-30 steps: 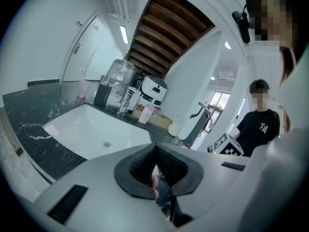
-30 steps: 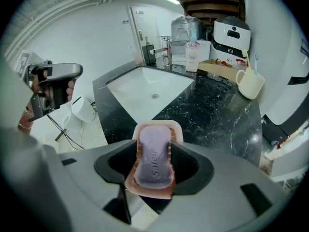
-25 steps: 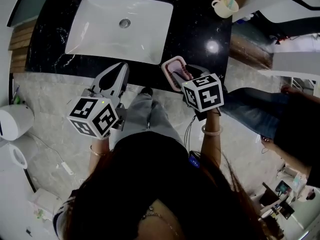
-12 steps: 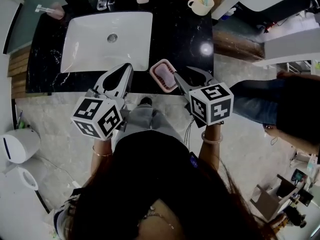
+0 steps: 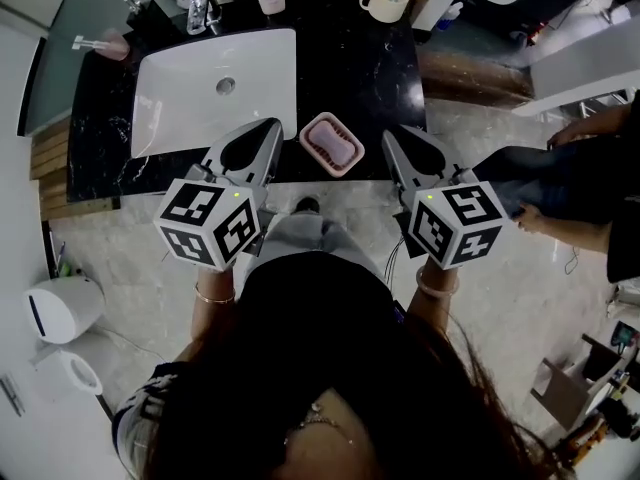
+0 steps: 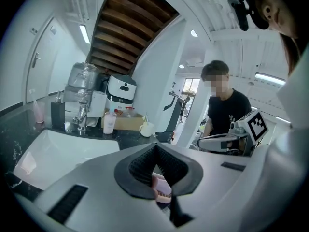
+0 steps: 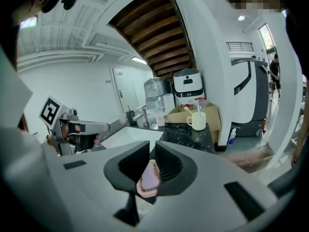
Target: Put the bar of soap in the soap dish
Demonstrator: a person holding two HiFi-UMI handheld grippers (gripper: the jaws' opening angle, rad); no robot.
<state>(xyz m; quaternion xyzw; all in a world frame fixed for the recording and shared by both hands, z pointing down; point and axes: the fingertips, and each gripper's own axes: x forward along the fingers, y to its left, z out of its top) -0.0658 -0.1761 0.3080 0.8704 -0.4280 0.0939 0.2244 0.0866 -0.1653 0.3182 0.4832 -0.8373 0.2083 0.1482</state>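
Right gripper [image 5: 388,136], empty, jaws just closing to a slit, and left gripper [image 5: 272,125], closed empty, stand clear at 3 and 9 o'clock of dish [image 5: 308,138], since soap [image 5: 333,146] already lies inside

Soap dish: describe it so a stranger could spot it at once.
On the black counter, look right of the white sink, at the front edge. The soap dish is the low pink tray holding a bar; the mug stands at the back.
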